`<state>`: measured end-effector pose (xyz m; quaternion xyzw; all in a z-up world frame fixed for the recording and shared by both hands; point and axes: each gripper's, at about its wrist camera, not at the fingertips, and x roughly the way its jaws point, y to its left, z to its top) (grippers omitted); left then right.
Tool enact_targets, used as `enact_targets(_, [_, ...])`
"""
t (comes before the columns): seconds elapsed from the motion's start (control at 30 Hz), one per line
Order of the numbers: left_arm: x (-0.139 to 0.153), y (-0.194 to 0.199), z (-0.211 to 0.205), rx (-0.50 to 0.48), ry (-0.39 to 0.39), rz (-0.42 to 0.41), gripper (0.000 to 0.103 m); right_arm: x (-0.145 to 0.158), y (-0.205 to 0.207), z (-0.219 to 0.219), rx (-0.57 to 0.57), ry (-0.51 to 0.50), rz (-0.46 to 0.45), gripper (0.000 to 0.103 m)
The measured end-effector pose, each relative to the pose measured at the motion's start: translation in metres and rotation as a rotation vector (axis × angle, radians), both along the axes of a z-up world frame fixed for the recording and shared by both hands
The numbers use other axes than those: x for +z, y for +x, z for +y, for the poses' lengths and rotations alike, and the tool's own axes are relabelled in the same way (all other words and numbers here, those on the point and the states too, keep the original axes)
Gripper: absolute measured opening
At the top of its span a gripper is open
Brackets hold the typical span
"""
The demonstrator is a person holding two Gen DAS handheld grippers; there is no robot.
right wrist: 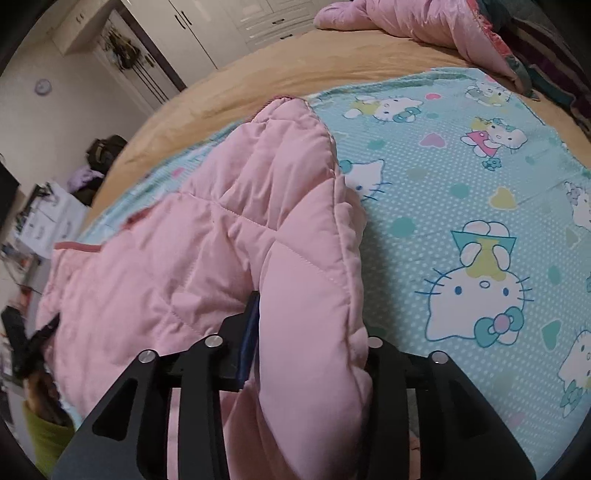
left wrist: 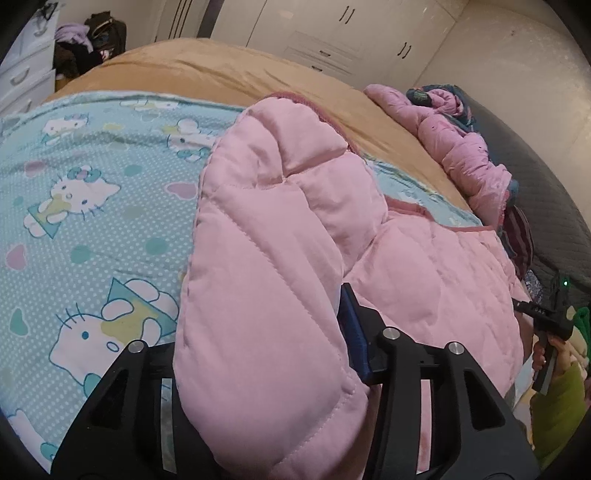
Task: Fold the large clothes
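A pink quilted jacket lies on a teal cartoon-cat sheet spread over the bed. One padded side of it arches up from the sheet and runs between the jaws of my left gripper, which is shut on it. A blue pad presses its right side, and the other finger is hidden under cloth. In the right wrist view the opposite side of the jacket rises the same way into my right gripper, shut on the fold. There a blue pad touches its left side.
A tan blanket covers the bed beyond the sheet. A second pink garment is heaped by the dark headboard. White wardrobes and drawers line the walls. A hand in a green sleeve shows at the right edge.
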<state>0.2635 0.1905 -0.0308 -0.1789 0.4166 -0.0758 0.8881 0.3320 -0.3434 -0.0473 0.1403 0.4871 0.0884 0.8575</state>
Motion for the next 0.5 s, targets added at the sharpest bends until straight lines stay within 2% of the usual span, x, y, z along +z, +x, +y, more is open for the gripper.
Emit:
enact_targets(0.17, [-0.006, 0.006, 0.0, 0.003, 0.009, 0.014, 0.044, -0.017, 0.006, -0.008, -0.035, 0.029, 0.025, 0.045])
enact_targets(0.2, [-0.007, 0.007, 0.0, 0.004, 0.013, 0.015, 0.045, -0.018, 0.006, -0.008, -0.041, 0.024, 0.028, 0.049])
enact_targets(0.37, [-0.013, 0.014, -0.003, 0.026, 0.05, 0.03, 0.058, -0.017, 0.007, -0.011, -0.068, 0.02, 0.037, 0.059])
enact_targets(0.43, [-0.011, 0.013, -0.005, 0.036, 0.065, 0.026, 0.06, -0.013, 0.002, -0.011, -0.078, 0.015, 0.022, 0.065])
enact_targets(0.5, [-0.008, 0.011, -0.008, 0.038, 0.079, 0.024, 0.067, -0.008, -0.003, -0.011, -0.083, 0.002, 0.008, 0.067])
